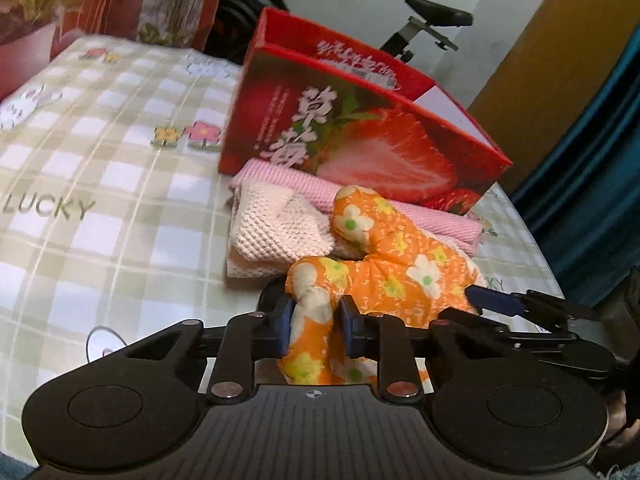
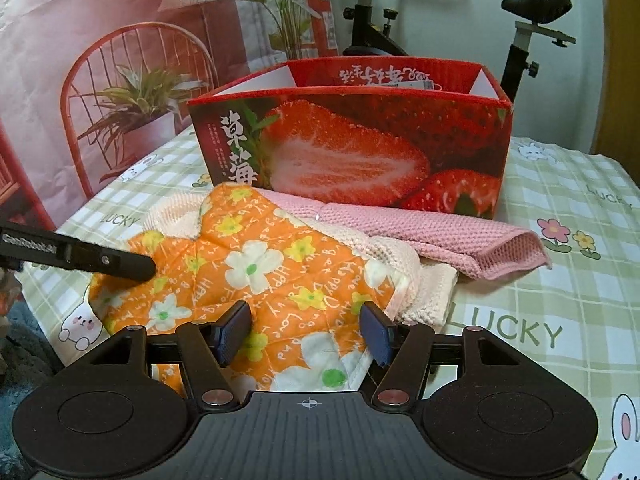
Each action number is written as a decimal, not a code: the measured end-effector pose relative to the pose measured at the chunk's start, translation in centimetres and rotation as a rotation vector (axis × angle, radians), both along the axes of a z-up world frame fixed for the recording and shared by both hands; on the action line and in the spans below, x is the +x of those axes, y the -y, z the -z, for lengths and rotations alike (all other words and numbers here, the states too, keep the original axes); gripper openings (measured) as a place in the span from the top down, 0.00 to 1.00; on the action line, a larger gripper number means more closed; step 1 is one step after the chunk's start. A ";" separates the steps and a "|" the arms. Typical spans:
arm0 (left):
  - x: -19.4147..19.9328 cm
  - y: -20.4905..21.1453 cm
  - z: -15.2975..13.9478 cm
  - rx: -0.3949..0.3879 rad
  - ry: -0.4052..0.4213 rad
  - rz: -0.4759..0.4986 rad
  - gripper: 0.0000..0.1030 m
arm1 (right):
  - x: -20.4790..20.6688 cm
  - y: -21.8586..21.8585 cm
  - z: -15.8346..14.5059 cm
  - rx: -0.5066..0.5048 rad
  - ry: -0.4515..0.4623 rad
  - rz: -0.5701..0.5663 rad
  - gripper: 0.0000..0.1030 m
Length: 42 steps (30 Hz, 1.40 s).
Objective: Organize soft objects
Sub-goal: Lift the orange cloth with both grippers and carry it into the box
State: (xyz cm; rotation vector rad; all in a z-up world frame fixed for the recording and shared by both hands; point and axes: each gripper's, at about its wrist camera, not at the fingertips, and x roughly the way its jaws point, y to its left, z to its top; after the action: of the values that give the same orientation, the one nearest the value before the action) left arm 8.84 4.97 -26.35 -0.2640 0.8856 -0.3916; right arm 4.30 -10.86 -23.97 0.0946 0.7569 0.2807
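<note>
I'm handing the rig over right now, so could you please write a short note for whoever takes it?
Left gripper: shut on a bunched fold of the orange floral cloth.
Right gripper: open, straddling the same cloth's near edge, not pinching it.
The cloth lies over a cream knit towel and a pink towel, all on the checked tablecloth before the open strawberry box.
Done: nothing visibly put away.
Left: probably close the right gripper, then sort all three cloths.

Checked tablecloth (image 2: 568, 280) with rabbits and "LUCKY", exercise bike (image 2: 532, 28) behind, plant-print backdrop (image 2: 120, 60)
</note>
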 end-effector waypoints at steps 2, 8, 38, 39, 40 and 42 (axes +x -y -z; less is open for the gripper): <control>0.2 -0.3 0.4 -0.016 -0.018 -0.012 0.75 | -0.1 -0.1 -0.3 -0.006 0.001 0.003 0.44; 0.3 -0.1 1.1 0.014 -0.046 -0.024 0.70 | -1.0 0.4 -1.3 -0.023 0.026 0.046 0.37; -0.1 1.0 0.7 0.109 0.008 0.009 0.65 | -2.5 -2.0 -3.3 -0.062 0.151 -0.090 0.86; -0.2 1.0 0.6 0.107 0.012 0.011 0.65 | -2.6 -2.1 -3.3 -0.065 0.152 -0.090 0.86; -0.2 1.0 0.5 0.104 0.018 0.012 0.66 | -2.5 -2.1 -3.3 -0.065 0.151 -0.086 0.87; -0.5 0.8 0.1 0.090 0.036 0.014 0.69 | -2.5 -1.7 -3.1 -0.057 0.146 -0.076 0.87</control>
State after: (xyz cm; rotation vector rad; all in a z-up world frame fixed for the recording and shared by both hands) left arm 8.32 4.20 -26.49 -0.1679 0.8674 -0.3677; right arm 1.82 -9.13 -20.83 -0.0087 0.6240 0.3346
